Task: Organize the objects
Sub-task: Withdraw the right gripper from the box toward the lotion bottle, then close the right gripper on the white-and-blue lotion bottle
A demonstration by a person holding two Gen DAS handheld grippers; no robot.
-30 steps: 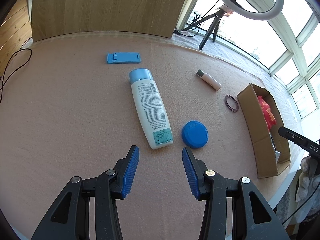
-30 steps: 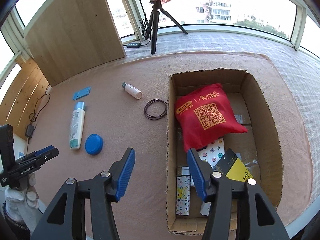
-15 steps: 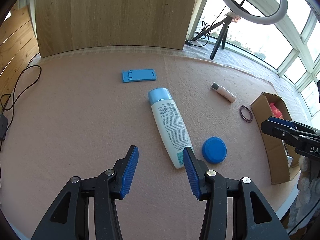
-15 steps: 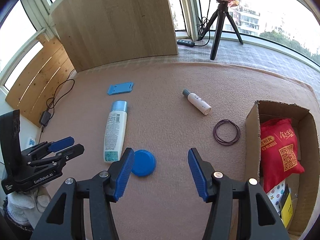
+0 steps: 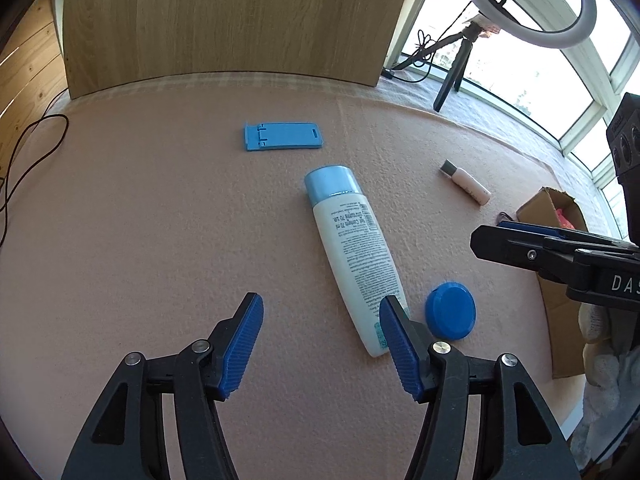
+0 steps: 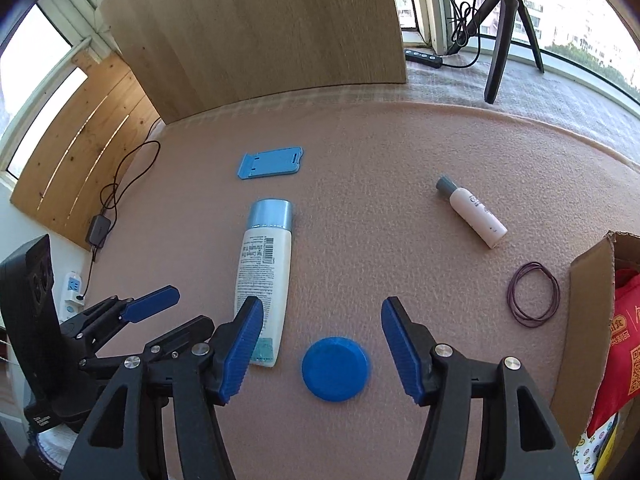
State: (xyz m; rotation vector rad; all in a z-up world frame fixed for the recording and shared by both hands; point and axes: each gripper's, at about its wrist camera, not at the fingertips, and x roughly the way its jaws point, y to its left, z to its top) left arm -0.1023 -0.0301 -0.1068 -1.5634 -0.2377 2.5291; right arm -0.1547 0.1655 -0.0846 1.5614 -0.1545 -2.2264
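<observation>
Both grippers spread wide, empty, over pink felt mat w/ loose items.

Round blue plastic lid [image 6: 335, 368] lies flat at lower centre of right wrist view, between the spread fingers of the right gripper [image 6: 320, 344], not touched. Just left of it: white lotion bottle w/ light-blue cap [image 6: 266, 280], lying down, cap toward frame top. Left gripper [image 5: 320, 342] also wide apart; its right finger overlaps bottle's base in left wrist view. Flat blue plastic phone stand [image 6: 270, 163] upper centre; small white bottle w/ grey cap [image 6: 472, 211] upper right; purple rubber bands [image 6: 533, 294] right, near brown cardboard box [image 6: 582, 320] holding red bag [image 6: 622, 344]. Pink mat [image 6: 380, 160] under all.
</observation>
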